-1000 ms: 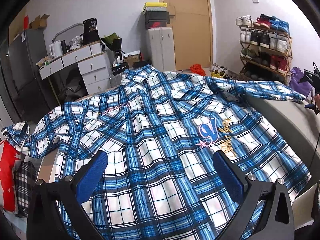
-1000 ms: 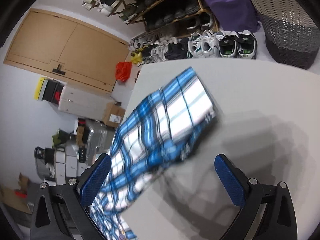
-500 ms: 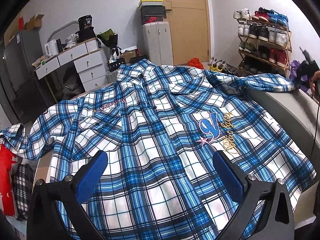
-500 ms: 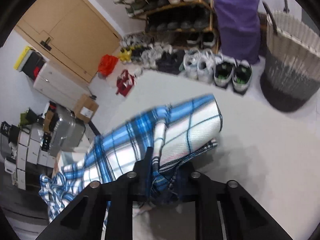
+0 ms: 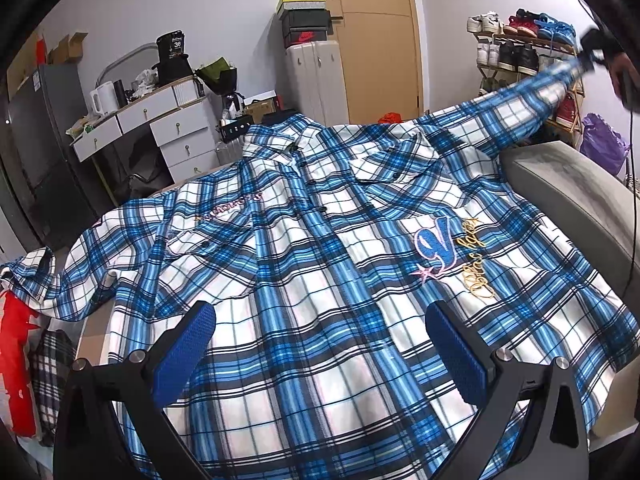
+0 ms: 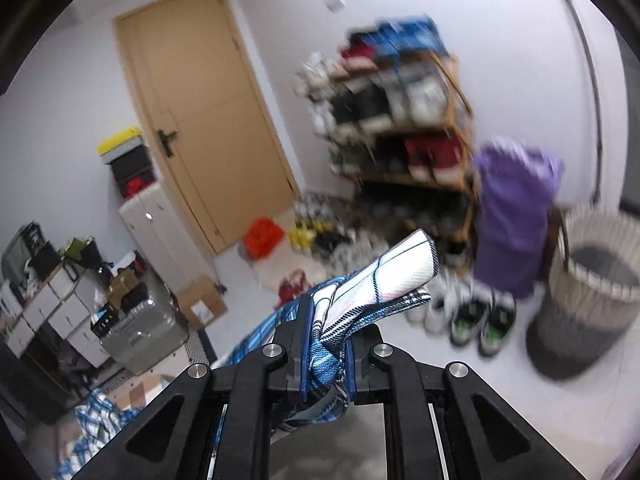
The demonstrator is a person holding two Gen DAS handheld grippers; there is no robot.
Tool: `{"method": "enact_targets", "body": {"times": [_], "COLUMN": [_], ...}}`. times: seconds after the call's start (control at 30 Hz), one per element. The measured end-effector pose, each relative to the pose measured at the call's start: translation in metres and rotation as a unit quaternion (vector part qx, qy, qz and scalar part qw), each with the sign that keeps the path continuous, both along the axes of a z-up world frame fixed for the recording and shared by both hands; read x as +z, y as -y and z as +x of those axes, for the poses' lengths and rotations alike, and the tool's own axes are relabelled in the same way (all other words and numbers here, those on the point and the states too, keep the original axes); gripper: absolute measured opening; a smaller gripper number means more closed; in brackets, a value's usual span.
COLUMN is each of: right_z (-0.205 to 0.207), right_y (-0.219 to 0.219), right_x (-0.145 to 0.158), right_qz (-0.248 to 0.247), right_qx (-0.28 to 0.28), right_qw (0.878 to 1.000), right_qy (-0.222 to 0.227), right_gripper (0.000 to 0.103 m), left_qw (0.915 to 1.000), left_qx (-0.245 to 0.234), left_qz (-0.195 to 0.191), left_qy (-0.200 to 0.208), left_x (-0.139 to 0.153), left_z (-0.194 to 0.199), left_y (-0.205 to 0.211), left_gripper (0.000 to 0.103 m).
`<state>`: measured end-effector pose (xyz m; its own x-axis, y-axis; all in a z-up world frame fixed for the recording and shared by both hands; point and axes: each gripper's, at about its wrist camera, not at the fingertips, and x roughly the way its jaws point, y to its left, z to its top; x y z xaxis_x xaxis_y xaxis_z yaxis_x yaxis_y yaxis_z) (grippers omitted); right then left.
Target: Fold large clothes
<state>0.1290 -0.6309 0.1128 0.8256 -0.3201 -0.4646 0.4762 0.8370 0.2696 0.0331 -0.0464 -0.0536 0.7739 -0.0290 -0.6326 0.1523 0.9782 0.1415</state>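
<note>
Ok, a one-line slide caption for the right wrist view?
Right claw shut on the plaid shirt's sleeve cuff, raised in front of the shoe rack and door.

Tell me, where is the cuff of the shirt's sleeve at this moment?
The cuff is clamped in the right gripper, lifted in the air before the shoe rack; the left wrist view shows it at the upper right, above the bed.

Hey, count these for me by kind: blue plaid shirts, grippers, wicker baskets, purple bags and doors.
Blue plaid shirts: 1
Grippers: 2, the left gripper and the right gripper
Wicker baskets: 1
Purple bags: 1
Doors: 1
Total: 6
</note>
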Motion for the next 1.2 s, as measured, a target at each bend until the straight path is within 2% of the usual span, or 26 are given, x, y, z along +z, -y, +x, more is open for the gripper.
{"method": "enact_targets", "body": {"times": [0.13,0.27,0.4,0.53,0.63,0.77,0.83,0.87,0.93,0.97,1.07,1.2], "right_z": [0.009,0.014,0.017,0.024,0.033,0.046,0.055,0.054,0.055,0.055,0.054,0.056], "right_y": [-0.038,-0.093,-0.182,-0.273,-0.357,-0.442,-0.496,-0.509,-0.553,-0.582,-0.634,-0.685], "right_x": [0.035,0.081,0.116,0.116,0.095,0.055,0.021,0.009,-0.027,-0.052,-0.110,-0.182], "right_qz": [-0.044,-0.067,-0.073,-0.069,-0.060,-0.044,-0.046,-0.049,-0.063,-0.075,-0.116,-0.132], "right_qx": [0.022,0.073,0.171,0.261,0.329,0.389,0.424,0.432,0.460,0.473,0.486,0.486], "right_qw": [0.998,0.990,0.973,0.955,0.938,0.919,0.905,0.900,0.885,0.875,0.858,0.847], "right_qy": [0.041,0.098,0.134,0.126,0.097,0.052,0.008,-0.002,-0.040,-0.062,-0.117,-0.172], "right_gripper": [0.013,0.013,0.013,0.013,0.013,0.013,0.013,0.013,0.013,0.013,0.013,0.013], "left_qw": [1.0000,0.9997,0.9988,0.9968,0.9941,0.9900,0.9877,0.9863,0.9827,0.9802,0.9726,0.9616], "left_qx": [0.006,0.012,0.014,0.017,0.028,0.050,0.066,0.074,0.090,0.099,0.128,0.166], "left_qz": [-0.005,-0.019,-0.043,-0.070,-0.090,-0.108,-0.114,-0.118,-0.132,-0.142,-0.169,-0.197], "left_qy": [0.005,0.010,0.018,0.035,0.054,0.075,0.084,0.088,0.094,0.097,0.097,0.095], "left_x": [0.003,0.010,0.020,0.034,0.047,0.058,0.062,0.064,0.067,0.069,0.070,0.068], "left_z": [-0.001,-0.002,-0.008,-0.020,-0.031,-0.041,-0.045,-0.047,-0.050,-0.051,-0.051,-0.050], "left_y": [-0.010,-0.022,-0.035,-0.048,-0.065,-0.091,-0.105,-0.113,-0.128,-0.136,-0.157,-0.180], "left_gripper": [0.102,0.102,0.102,0.102,0.102,0.102,0.102,0.102,0.102,0.102,0.102,0.102]}}
